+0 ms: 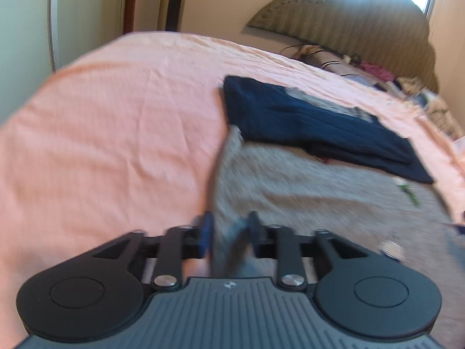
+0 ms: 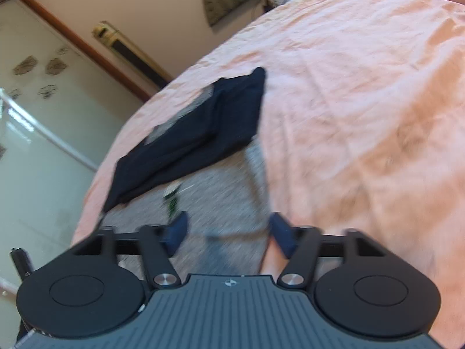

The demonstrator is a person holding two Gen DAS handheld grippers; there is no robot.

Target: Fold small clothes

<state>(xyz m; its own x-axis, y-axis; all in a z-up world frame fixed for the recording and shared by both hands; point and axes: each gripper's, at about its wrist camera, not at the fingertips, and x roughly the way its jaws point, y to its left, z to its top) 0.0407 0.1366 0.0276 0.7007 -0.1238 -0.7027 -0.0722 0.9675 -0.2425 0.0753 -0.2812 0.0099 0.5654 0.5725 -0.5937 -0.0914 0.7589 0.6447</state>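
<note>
A grey garment (image 1: 305, 192) lies spread on the pink bedsheet (image 1: 116, 122), with a small green mark near its far side. A folded dark navy garment (image 1: 314, 122) lies on its far end. My left gripper (image 1: 229, 229) is shut on the near left edge of the grey garment, and the cloth is bunched between the fingers. In the right wrist view the grey garment (image 2: 215, 203) and the navy garment (image 2: 197, 133) show again. My right gripper (image 2: 229, 232) is open, its blue-padded fingers (image 2: 177, 232) straddling the grey garment's near edge. Both views are motion-blurred.
A padded headboard (image 1: 363, 26) and a clutter of small items (image 1: 392, 81) stand at the far right of the bed. A wall with a door frame (image 2: 87, 49) and a pale cabinet (image 2: 37, 122) lie beyond the bed's left side.
</note>
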